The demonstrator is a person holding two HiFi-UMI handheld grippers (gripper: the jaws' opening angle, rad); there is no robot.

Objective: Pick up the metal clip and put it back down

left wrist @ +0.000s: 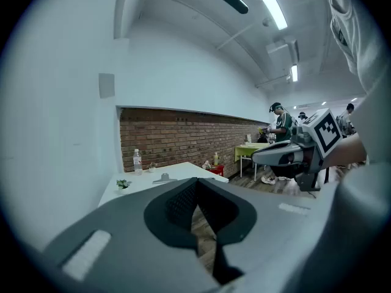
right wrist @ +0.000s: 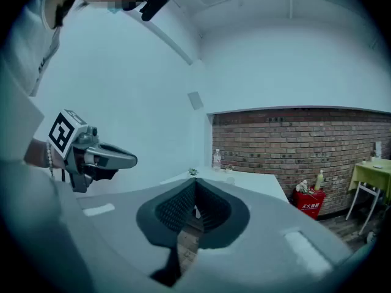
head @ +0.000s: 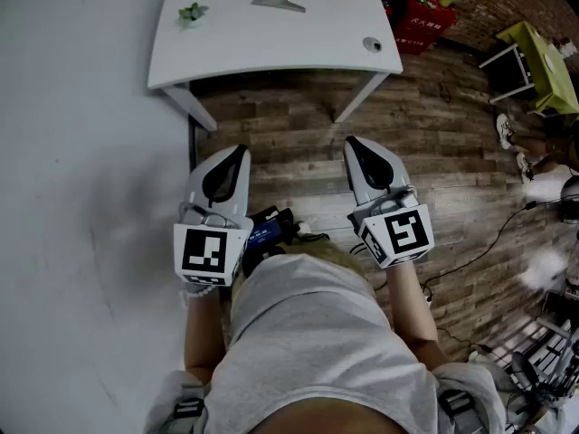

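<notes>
Metal clip [head: 279, 1] flat on white table [head: 271, 57] near far edge, at twelve o'clock from both grippers and well apart, left gripper [head: 241, 150] jaws closed together, empty, right gripper [head: 352, 141] likewise closed, empty, both over wooden floor [head: 289, 125].

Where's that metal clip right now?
In the head view, the metal clip lies on the white table at the top of the picture, right of a small plant.
</notes>
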